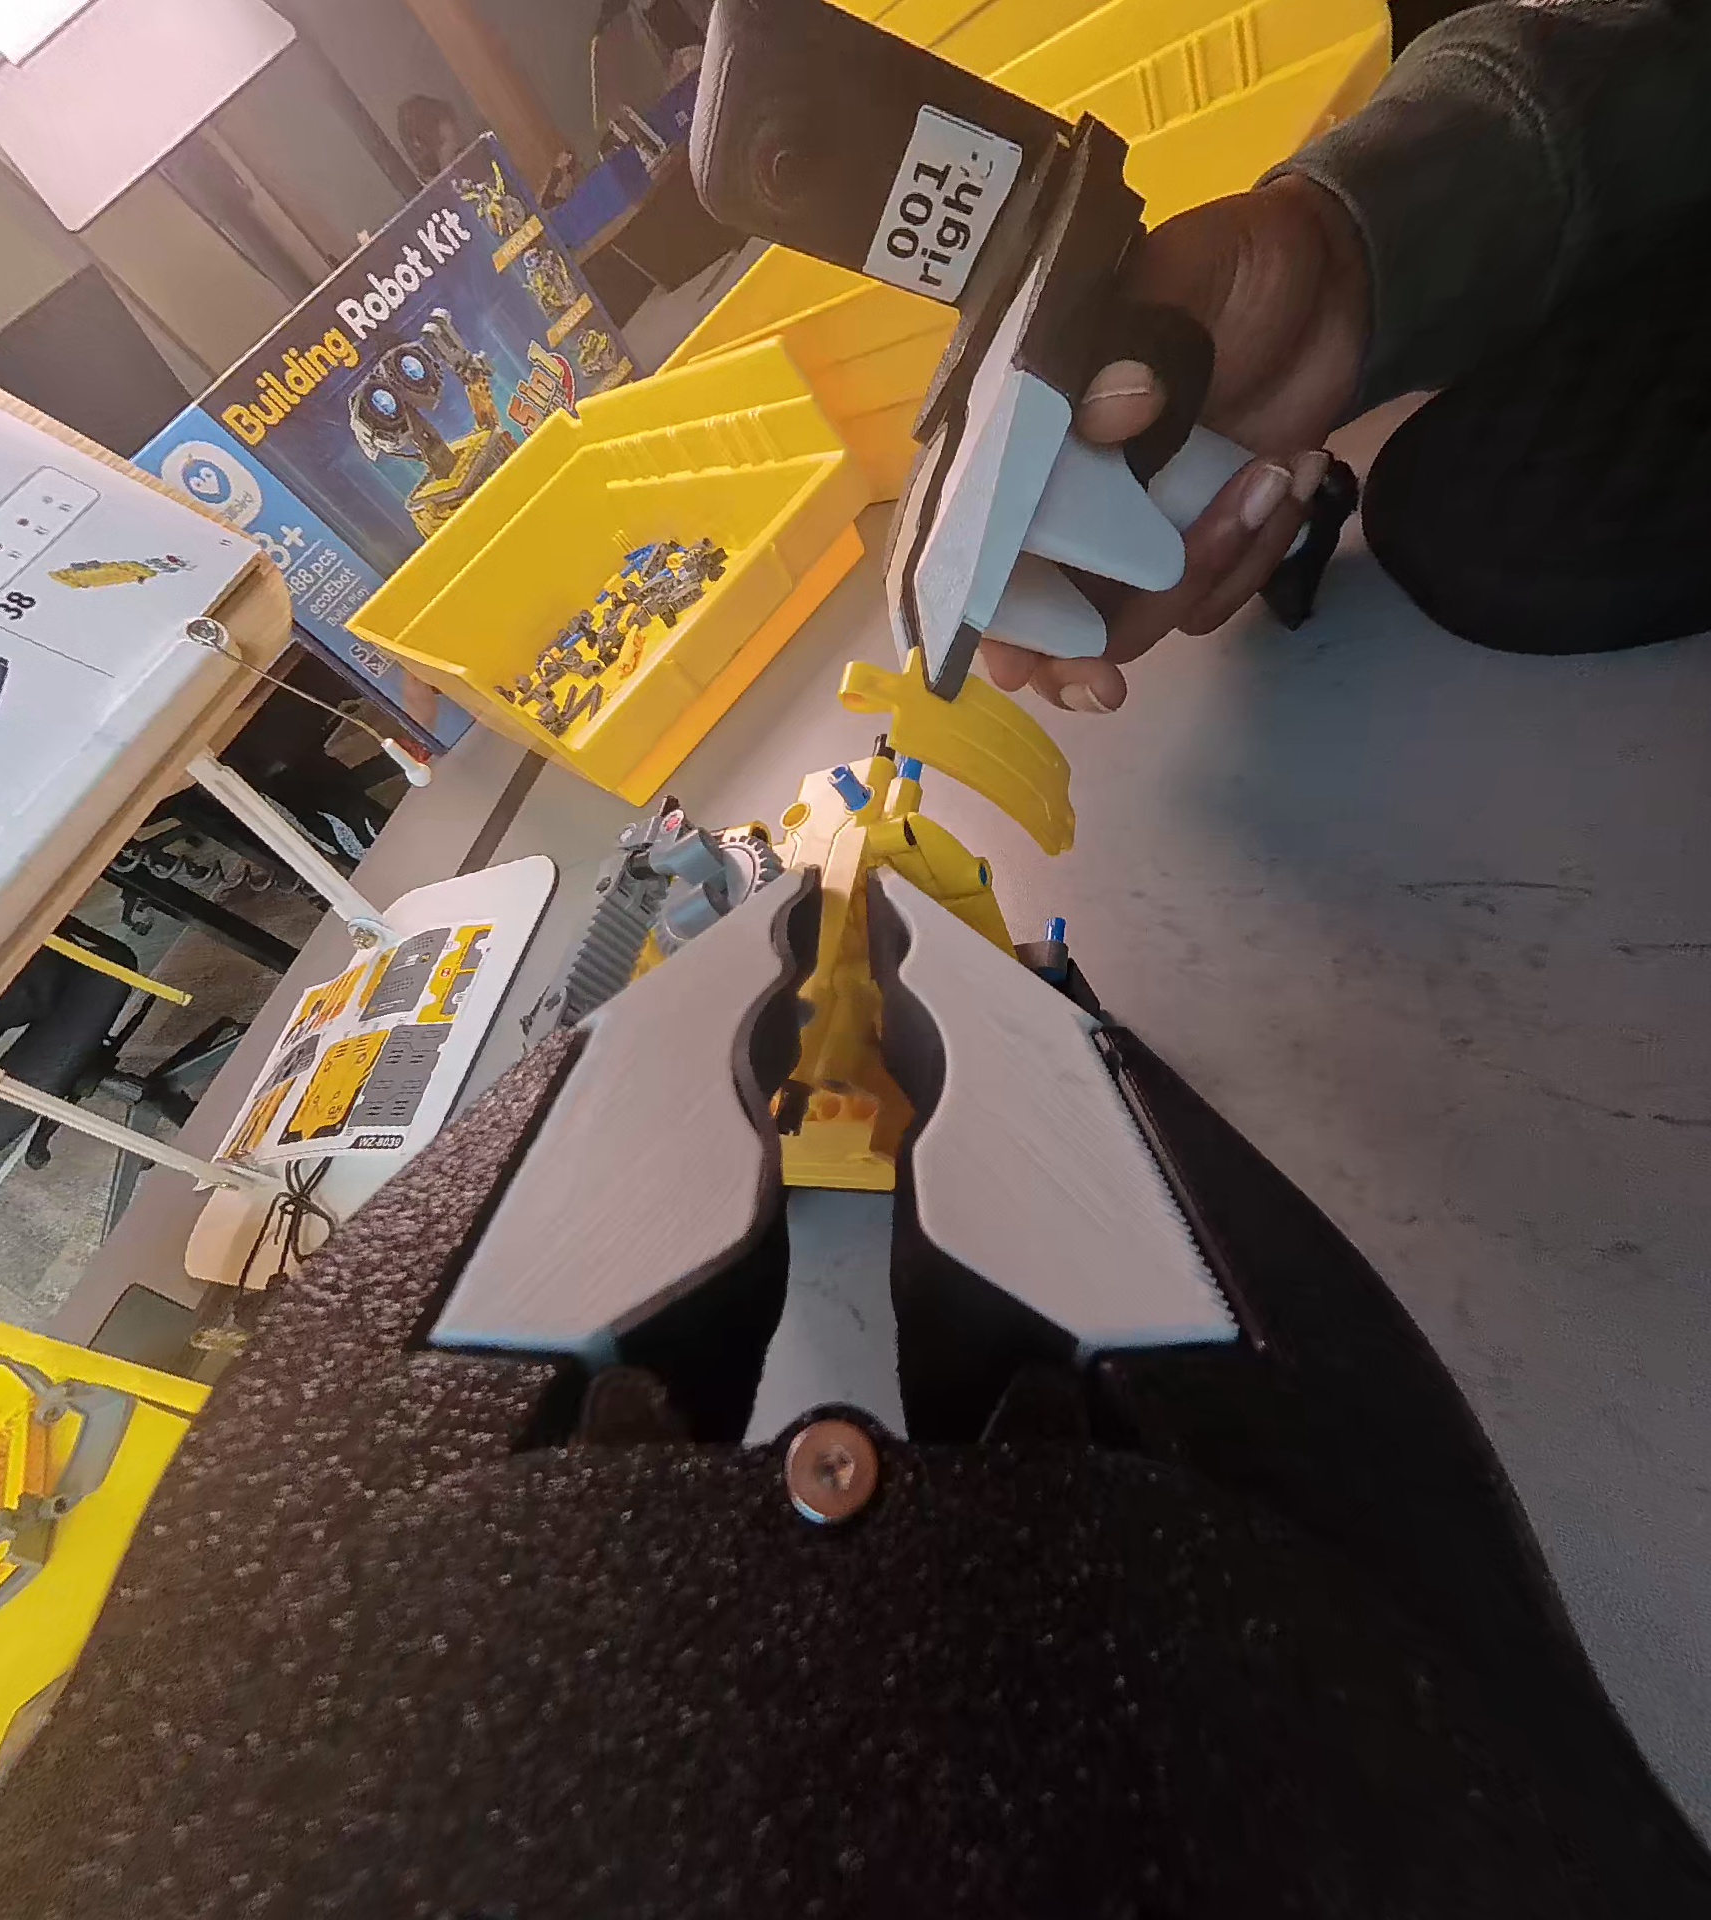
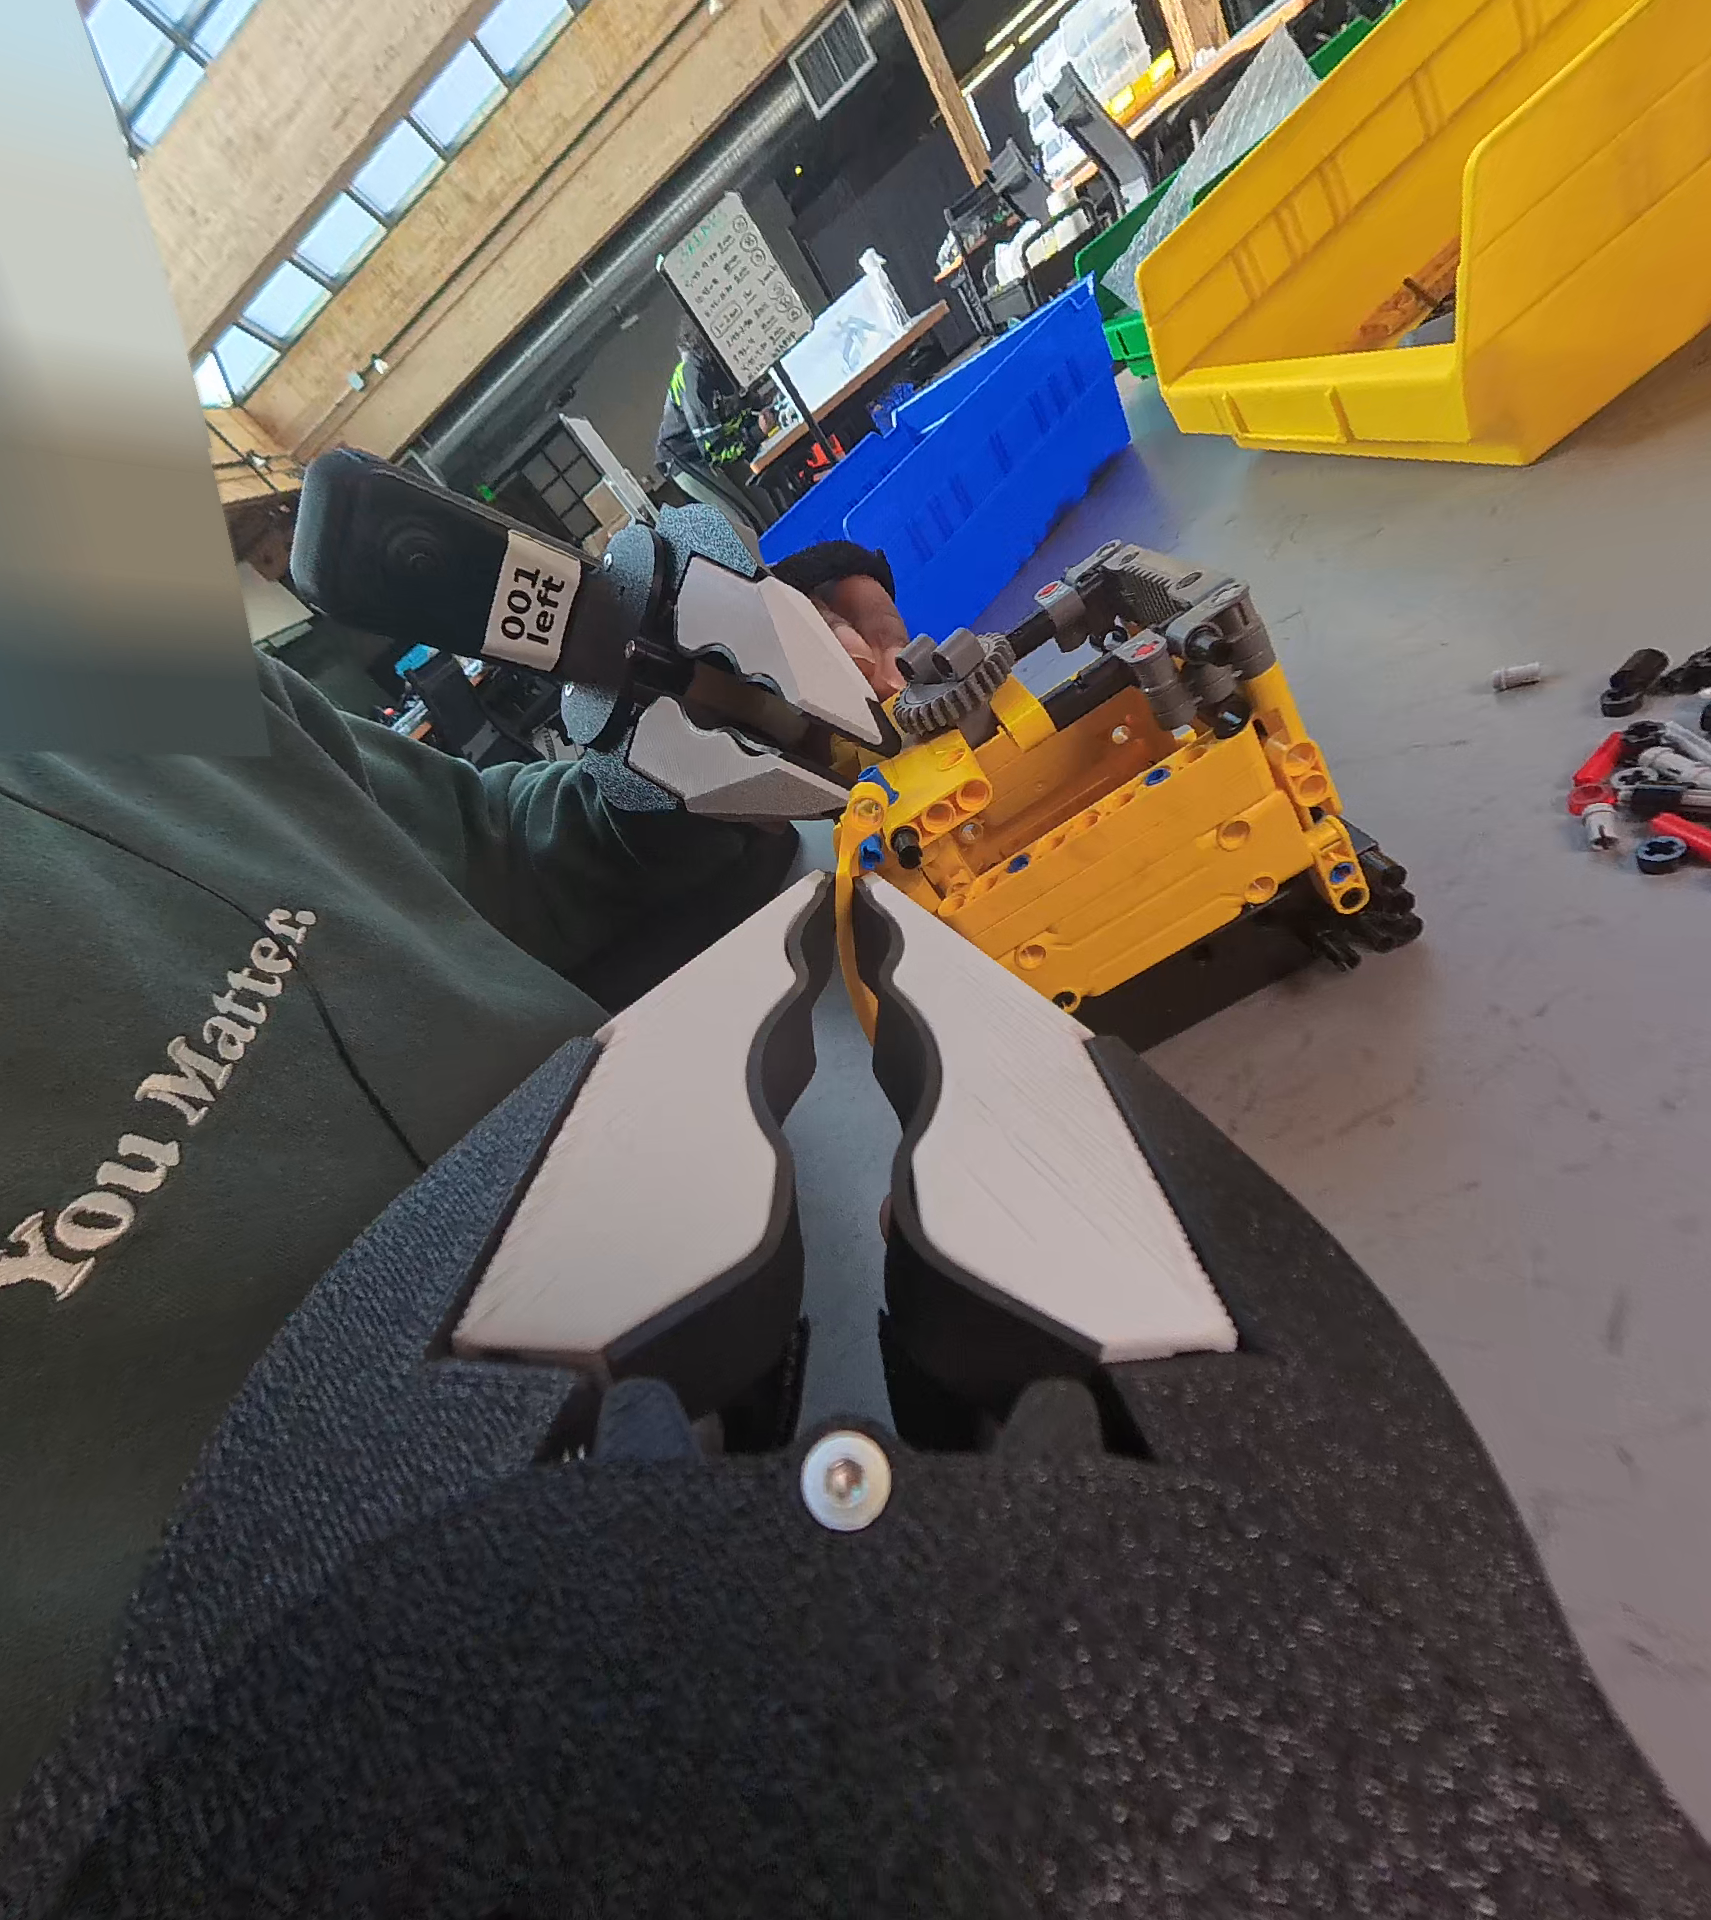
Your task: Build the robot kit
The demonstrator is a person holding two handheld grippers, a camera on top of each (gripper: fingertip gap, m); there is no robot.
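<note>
- Left gripper (image 1: 843, 904) is clamped on the model (image 2: 1121, 790), a yellow brick build on the grey table (image 1: 1453, 1039). The jaws are nearly together around its yellow frame, and my read is the grip is there to steady it.
- In the right wrist view that same gripper comes at the model from the side away from the loose parts (image 2: 1703, 748), biting just below the grey gear (image 2: 944, 696) on top.
- Right gripper (image 2: 840, 904) is pinched on a curved panel (image 1: 976, 743), thin and yellow. The jaws are almost shut, with only the panel's edge between them.
- The panel hangs just above the model's near corner, beside the blue pins (image 1: 908, 774) sticking up there. It looks to me lined up with those pins, but whether they touch I cannot tell.
- A hand (image 1: 1194, 436) wraps the right gripper's trigger, dark sleeve behind it.
- Beyond the model in the left wrist view sits a yellow bin (image 1: 477, 623) with small dark pieces inside, the kit box (image 1: 352, 416) behind that.
- Left of the model lies a sticker sheet (image 1: 363, 1039), and an instruction page (image 1: 20, 623) stands propped above it.
- In the right wrist view, a blue bin (image 2: 986, 468) sits behind the model.
</note>
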